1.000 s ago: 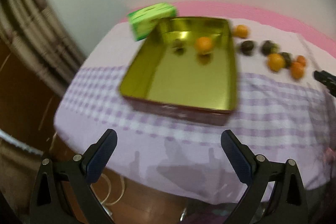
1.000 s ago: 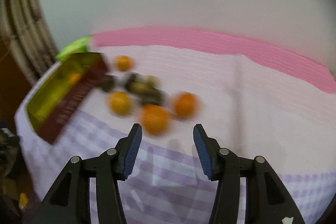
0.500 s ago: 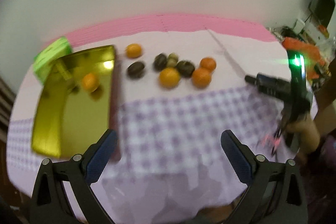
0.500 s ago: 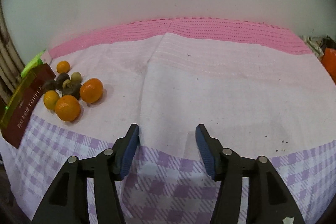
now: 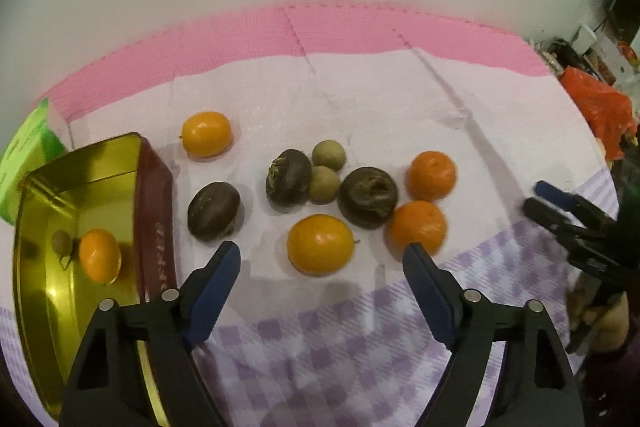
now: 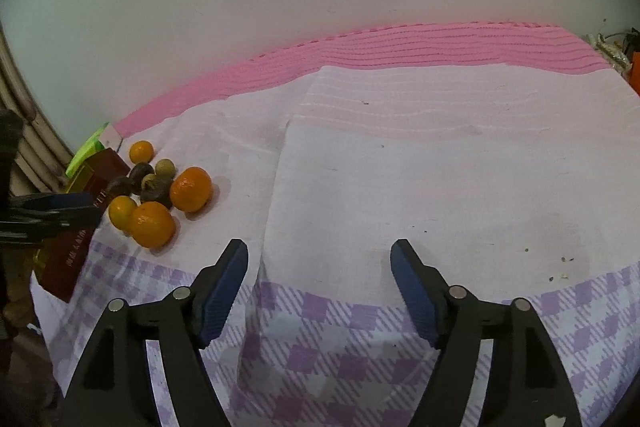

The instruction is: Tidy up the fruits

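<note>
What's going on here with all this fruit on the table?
A person is sorting fruit into a gold tin. One orange and a small brown fruit already lie inside. The left gripper hangs open over another orange. The right gripper is open and empty, off to the side.

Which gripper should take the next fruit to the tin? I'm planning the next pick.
Left, probably. The left gripper is open with an orange right between its fingertips, and the tin lies beside it. The right gripper is open over bare cloth, well away from the fruit.
</note>
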